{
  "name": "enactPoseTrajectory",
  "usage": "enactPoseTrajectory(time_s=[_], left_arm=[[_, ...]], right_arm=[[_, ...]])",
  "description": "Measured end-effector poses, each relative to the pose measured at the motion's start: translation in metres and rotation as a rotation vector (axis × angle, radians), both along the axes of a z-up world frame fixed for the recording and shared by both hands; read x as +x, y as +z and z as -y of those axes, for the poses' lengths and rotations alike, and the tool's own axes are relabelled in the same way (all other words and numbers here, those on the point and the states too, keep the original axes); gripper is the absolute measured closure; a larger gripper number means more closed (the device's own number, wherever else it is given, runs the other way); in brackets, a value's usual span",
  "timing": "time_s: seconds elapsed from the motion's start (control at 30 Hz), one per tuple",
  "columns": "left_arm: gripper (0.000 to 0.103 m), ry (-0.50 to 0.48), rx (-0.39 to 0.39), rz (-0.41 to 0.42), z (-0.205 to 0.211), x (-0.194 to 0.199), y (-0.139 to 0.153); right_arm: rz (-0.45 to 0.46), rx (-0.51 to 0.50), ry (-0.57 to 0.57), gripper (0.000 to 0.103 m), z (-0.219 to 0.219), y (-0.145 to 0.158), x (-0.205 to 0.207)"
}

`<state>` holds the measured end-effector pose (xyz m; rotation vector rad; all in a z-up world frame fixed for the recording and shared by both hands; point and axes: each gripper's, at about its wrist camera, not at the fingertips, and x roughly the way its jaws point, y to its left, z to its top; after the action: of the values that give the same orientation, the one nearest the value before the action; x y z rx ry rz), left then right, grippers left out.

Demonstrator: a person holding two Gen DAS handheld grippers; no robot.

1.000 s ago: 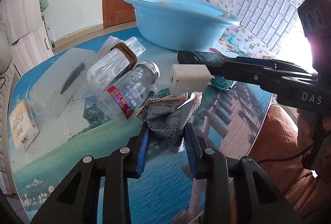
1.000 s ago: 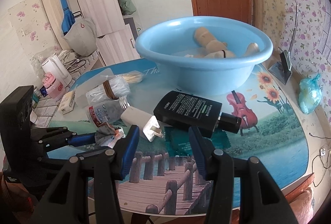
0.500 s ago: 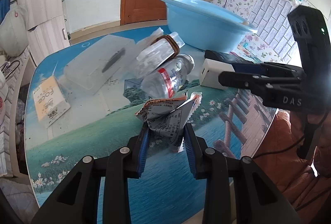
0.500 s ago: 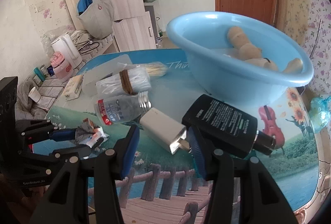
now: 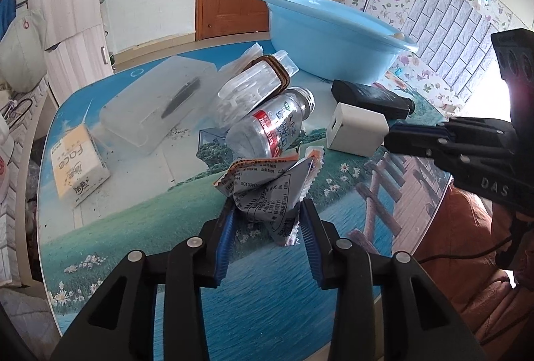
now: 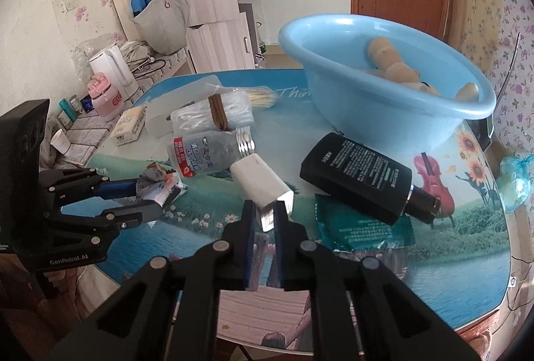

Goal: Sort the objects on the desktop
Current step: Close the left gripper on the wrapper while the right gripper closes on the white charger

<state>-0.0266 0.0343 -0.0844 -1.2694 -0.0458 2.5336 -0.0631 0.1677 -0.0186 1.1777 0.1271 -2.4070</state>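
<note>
A crumpled silver and orange wrapper (image 5: 267, 191) sits between the blue pads of my left gripper (image 5: 268, 214). The jaws are opening, and both pads still touch the wrapper. In the right wrist view the same wrapper (image 6: 157, 184) shows at the tips of the left gripper (image 6: 157, 197). My right gripper (image 6: 265, 214) is shut on the metal prongs of a white charger (image 6: 260, 181). The charger's body lies on the table and points away from me. In the left wrist view the charger (image 5: 357, 134) lies just ahead of the right gripper (image 5: 388, 137).
A blue basin (image 6: 367, 107) with beige items stands at the back. On the table lie a black bottle (image 6: 357, 174), a green sachet (image 6: 360, 231), a clear bottle with a red label (image 5: 270, 127), a banded bag of swabs (image 5: 253, 87), a clear box (image 5: 157, 104) and a tissue pack (image 5: 76, 167).
My right gripper has closed from wide open onto the charger's prongs. The left jaws have spread slightly around the wrapper.
</note>
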Motion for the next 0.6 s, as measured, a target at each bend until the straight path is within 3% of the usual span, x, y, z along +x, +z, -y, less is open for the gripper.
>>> enactPoseTrajectory(time_s=[0.23, 0.33, 0.4, 0.43, 0.47, 0.5, 0.6], left_arm=[[0.045, -0.012, -0.033, -0.014, -0.01, -0.004, -0.002], [0.041, -0.007, -0.05, -0.02, -0.012, -0.008, -0.002], [0.041, -0.004, -0.05, -0.025, -0.012, -0.011, -0.003], [0.041, -0.002, -0.046, -0.025, -0.011, -0.012, -0.003], [0.054, 0.004, -0.038, -0.025, -0.01, -0.013, -0.002], [0.06, 0.006, -0.03, -0.027, -0.008, -0.013, -0.001], [0.063, -0.006, -0.007, -0.03, -0.006, -0.01, 0.001]], right_arm=[[-0.016, 0.004, 0.017, 0.091, 0.0, 0.001, 0.01], [-0.041, 0.003, -0.01, 0.078, -0.005, 0.005, 0.008], [-0.054, -0.004, -0.017, 0.063, -0.007, 0.006, 0.006], [-0.063, -0.006, -0.016, 0.061, -0.008, 0.007, 0.004], [-0.071, -0.006, -0.012, 0.059, -0.008, 0.007, 0.003], [-0.078, -0.003, -0.008, 0.058, -0.007, 0.007, 0.001], [-0.087, -0.003, 0.012, 0.058, -0.003, 0.006, -0.006]])
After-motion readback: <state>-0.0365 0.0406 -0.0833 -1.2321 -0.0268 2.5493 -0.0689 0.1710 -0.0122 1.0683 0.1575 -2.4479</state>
